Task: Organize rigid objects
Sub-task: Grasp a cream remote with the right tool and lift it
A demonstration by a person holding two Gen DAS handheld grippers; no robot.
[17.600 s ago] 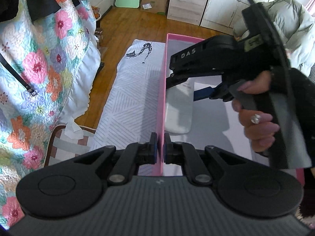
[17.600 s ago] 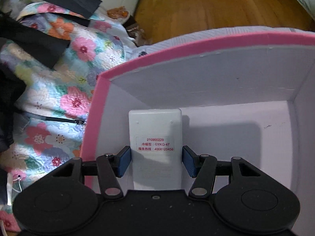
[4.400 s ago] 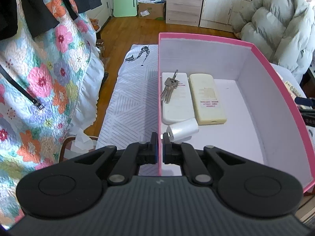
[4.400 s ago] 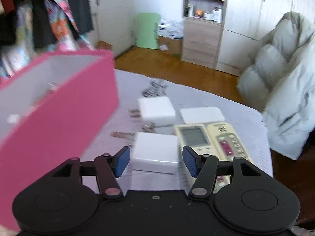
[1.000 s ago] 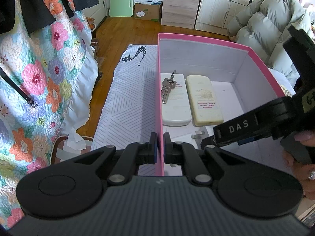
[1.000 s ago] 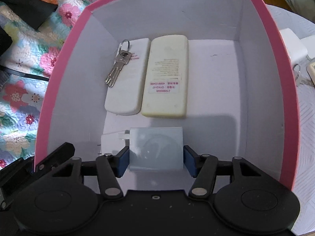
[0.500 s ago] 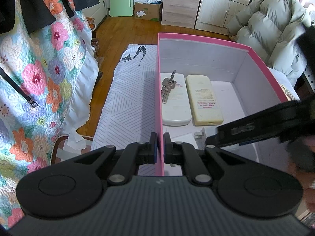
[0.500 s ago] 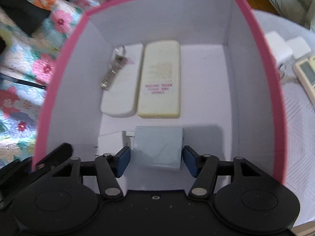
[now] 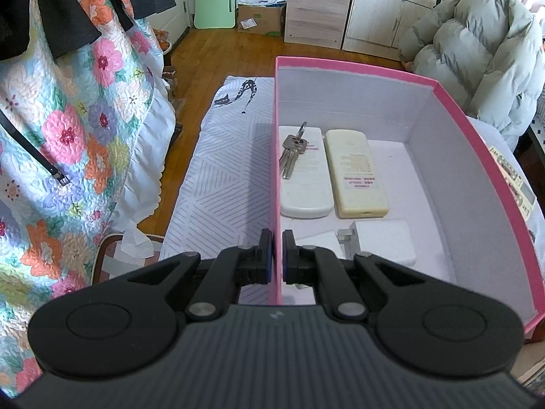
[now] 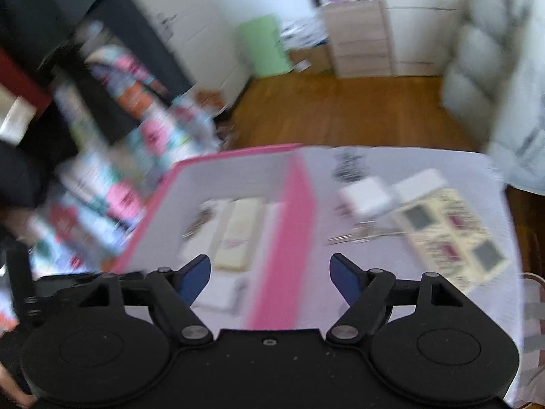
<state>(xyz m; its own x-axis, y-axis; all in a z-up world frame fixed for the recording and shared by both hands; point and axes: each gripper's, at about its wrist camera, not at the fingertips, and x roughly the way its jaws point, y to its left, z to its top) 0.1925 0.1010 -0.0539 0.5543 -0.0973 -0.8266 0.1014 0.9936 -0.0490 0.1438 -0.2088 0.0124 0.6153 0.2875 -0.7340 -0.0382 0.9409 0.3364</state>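
Pink cardboard wall of the box sits pinched between my left gripper fingers, closed tight on its near left edge. Inside lie a white remote with keys on top, a cream remote beside it, and a white charger nearer me. My right gripper is spread wide, holding nothing, above the box's right wall. Blurred remotes lie on the worktop.

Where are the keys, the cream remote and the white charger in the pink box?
keys [image 9: 291, 154], left wrist view, on the key blades.
cream remote [image 9: 355, 173], left wrist view, on the middle of its back.
white charger [image 9: 383, 241], left wrist view, on its top face.
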